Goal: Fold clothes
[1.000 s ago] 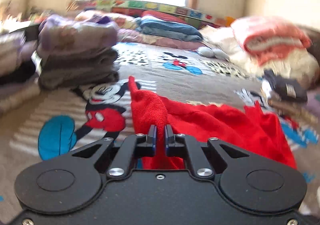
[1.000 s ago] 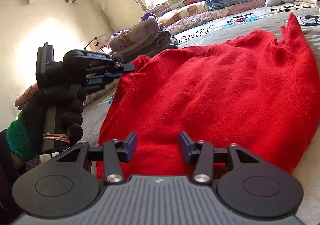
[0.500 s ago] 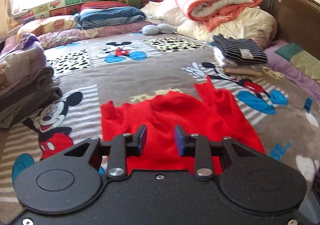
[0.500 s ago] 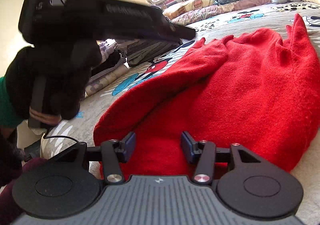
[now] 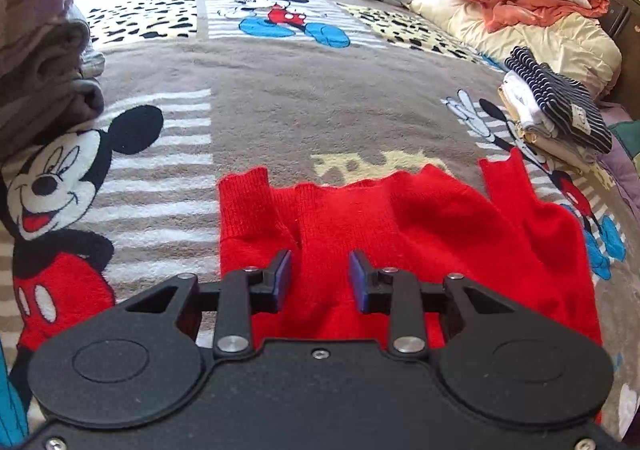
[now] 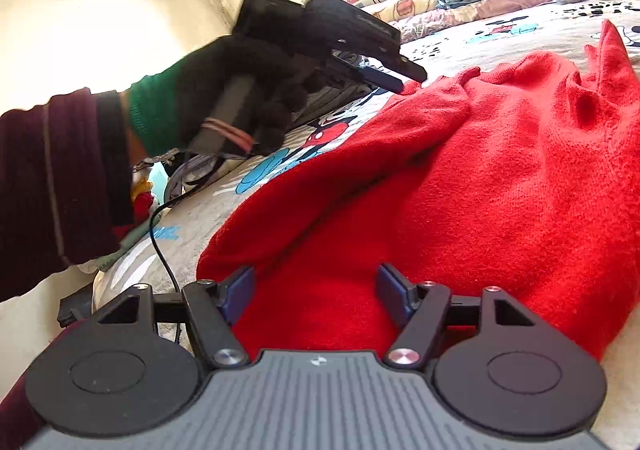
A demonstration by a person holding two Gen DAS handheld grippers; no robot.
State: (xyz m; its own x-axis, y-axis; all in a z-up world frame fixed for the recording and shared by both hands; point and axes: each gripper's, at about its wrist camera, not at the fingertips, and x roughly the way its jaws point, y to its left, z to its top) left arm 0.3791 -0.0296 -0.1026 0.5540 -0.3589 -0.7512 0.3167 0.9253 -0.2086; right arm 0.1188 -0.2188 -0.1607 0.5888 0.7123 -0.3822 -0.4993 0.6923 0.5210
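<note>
Left gripper (image 5: 319, 275) hangs with fingers parted and empty over the near edge of the red sweater (image 5: 400, 234), which lies on the bed (image 5: 280, 90), one sleeve (image 5: 248, 210) at ten o'clock. The right gripper (image 6: 316, 292) is opening, released from the cloth. A fold looks just laid; next comes a fresh grasp.

A red knit sweater (image 5: 400, 234) lies spread on the bed (image 5: 280, 98), partly folded. In the left wrist view its ribbed hem faces away, with 1 ribbed cuff at the left end and 1 sleeve jutting up at the right. In the right wrist view the near left side is folded over the body in a thick roll.
</note>
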